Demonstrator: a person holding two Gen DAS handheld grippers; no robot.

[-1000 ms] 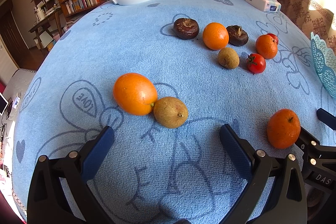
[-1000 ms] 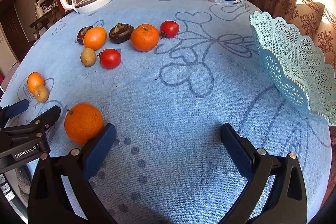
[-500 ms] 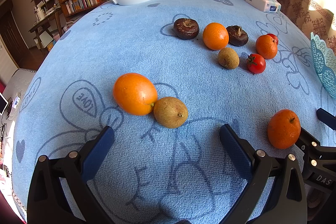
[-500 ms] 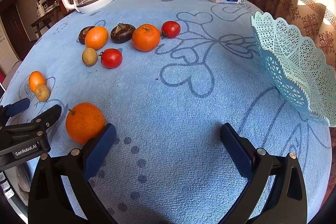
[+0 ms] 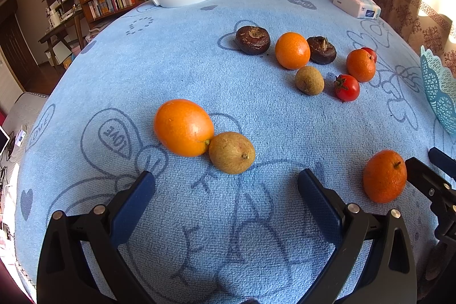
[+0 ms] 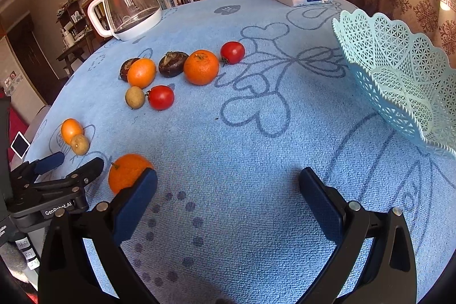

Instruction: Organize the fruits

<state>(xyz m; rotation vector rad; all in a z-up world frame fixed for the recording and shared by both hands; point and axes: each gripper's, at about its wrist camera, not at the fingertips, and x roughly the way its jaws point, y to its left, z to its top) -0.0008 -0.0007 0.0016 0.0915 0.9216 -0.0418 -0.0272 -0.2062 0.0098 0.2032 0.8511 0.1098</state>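
Both tools gape wide over the counter's (image 6: pixel 256 161) nubby blue terry cloth: left tool (image 5: pixel 226 190) behind a smooth oval orange (image 5: pixel 183 127) touching a rough tan longan (image 5: pixel 232 152), right tool (image 6: pixel 228 187) beside a dimpled mandarin (image 6: pixel 126 171). At right, a pale lattice plastic basket (image 6: pixel 399 81) with a scalloped rim holds nothing visible.

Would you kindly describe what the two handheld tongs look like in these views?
Both the left tongs and right tongs have matte black frames with silver bolt heads and two flat fingers faced with dark blue pads. Seen from the right wrist view, the left tongs carry white "GenRobot.AI" lettering. No cables or sleeves are visible.
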